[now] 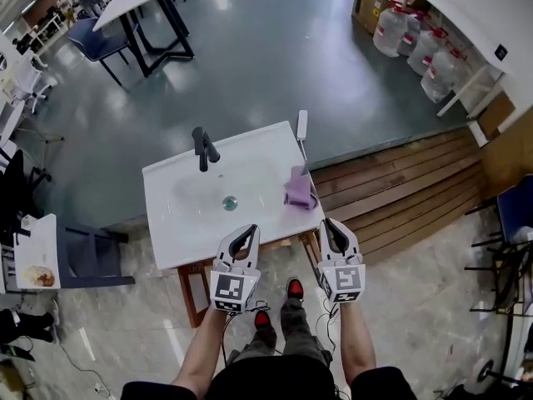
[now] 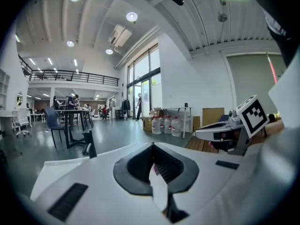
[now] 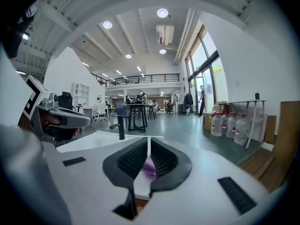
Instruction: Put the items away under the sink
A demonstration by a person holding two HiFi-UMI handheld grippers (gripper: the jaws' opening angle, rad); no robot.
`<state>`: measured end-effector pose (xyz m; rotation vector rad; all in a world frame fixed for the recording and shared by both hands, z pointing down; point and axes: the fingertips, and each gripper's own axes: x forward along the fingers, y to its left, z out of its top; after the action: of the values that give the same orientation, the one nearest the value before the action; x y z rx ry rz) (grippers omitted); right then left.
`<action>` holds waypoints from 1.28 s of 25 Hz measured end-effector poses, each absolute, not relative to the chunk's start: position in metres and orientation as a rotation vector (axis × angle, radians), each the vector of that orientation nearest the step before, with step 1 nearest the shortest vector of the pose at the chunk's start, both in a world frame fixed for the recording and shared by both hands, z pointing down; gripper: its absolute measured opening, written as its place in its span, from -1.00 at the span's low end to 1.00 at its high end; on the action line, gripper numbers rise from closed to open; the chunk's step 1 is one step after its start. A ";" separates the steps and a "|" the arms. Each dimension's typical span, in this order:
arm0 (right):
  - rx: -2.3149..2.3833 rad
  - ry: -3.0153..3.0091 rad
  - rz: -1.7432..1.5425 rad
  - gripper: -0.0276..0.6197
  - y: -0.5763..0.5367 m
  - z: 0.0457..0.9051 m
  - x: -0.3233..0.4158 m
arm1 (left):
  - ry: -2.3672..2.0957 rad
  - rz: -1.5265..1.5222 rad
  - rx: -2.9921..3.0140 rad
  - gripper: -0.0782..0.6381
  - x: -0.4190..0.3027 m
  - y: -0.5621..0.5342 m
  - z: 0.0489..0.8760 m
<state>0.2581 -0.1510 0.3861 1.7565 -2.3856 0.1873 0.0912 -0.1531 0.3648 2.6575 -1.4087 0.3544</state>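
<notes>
Both fingers (image 2: 136,165) of the left gripper (image 1: 246,230) are pressed together at their tips with nothing between them. The right gripper (image 1: 330,223) has its fingers (image 3: 133,161) closed tip to tip as well, and it carries nothing. Through the slit lower down between each closed pair, a bit of purple shows from beyond.

That purple is the cloth (image 1: 299,188), lying bunched at the right edge of the white sink top (image 1: 179,223), about midway along that edge. The right gripper's tips hover just off the near right corner, close to the cloth but not touching it. The left gripper hangs over the near edge, left of the right one, and both point away from the person across the basin.

A black faucet (image 1: 203,147) stands near the far left corner. The round drain (image 1: 230,202) sits in the middle of the basin. A slim white upright thing (image 1: 301,125) stands at the far right corner; what it is cannot be made out. The sink top rests on a wooden frame (image 1: 193,286), whose legs show below the near edge. What lies under it is hidden from every view.

Right of the sink runs a strip of wooden decking (image 1: 400,190). Farther off, several large water jugs (image 1: 416,44) stand on the grey floor.
</notes>
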 end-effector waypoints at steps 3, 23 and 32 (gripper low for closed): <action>1.720 -2.390 0.228 -0.78 -0.172 0.403 0.264 | -1.413 0.371 2.628 -0.76 0.101 -0.171 0.377; 1.402 -2.330 0.419 -0.09 -0.246 0.528 0.248 | -1.452 0.459 2.446 -0.76 0.106 -0.237 0.455; 1.351 -2.335 0.559 -0.09 -0.251 0.551 0.246 | -1.454 0.480 2.416 -0.76 0.105 -0.236 0.469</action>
<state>0.2459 -0.2507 0.5511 1.3508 -2.3349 0.5590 0.1050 -0.2356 0.4692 2.4155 -1.4535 0.4798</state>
